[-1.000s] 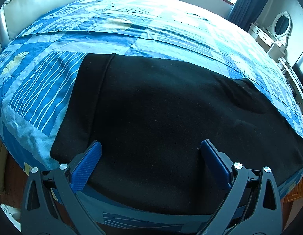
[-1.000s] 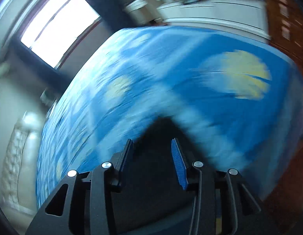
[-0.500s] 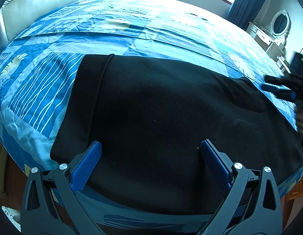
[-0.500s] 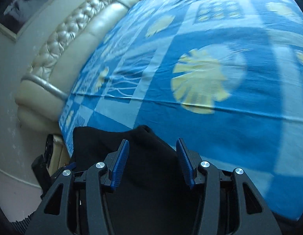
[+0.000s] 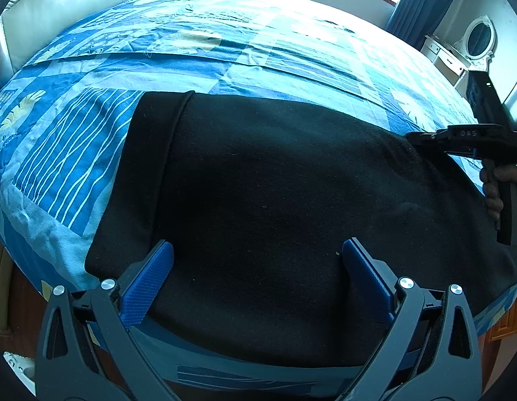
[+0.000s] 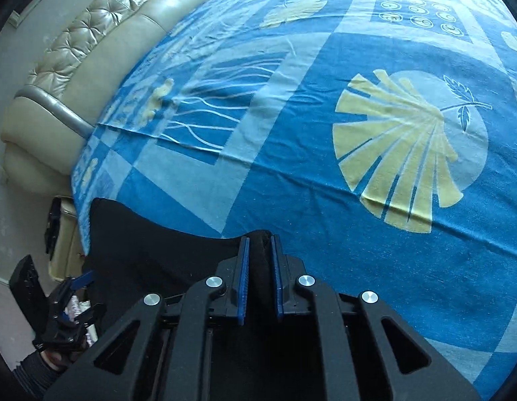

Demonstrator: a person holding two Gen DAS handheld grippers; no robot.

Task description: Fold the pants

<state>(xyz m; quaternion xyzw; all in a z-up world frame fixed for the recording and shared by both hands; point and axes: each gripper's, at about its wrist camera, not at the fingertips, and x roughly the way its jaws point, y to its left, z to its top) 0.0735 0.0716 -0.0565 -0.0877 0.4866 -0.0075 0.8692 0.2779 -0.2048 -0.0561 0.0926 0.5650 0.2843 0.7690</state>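
Black pants [image 5: 275, 183] lie flat across the near part of a blue patterned bedspread [image 5: 225, 50], with a folded band at their left end. My left gripper [image 5: 258, 257] hangs open just above the pants' near edge, its blue pads spread wide and holding nothing. At the pants' far right corner, my right gripper [image 6: 260, 244] has its jaws closing, and a raised fold of the black cloth [image 6: 151, 237] is pinched between its pads. In the left wrist view the right gripper [image 5: 415, 137] reaches in from the right, held by a hand [image 5: 495, 187].
A padded beige headboard [image 6: 91, 40] runs along the bed's far side. A white dresser with an oval mirror [image 5: 459, 56] stands by the curtained window. The bed's front edge drops to a wooden floor [image 5: 14, 300] beside my left gripper.
The right gripper swung in from the side, came down on the pants' far right corner and shut on the cloth. The left gripper stayed still and open.
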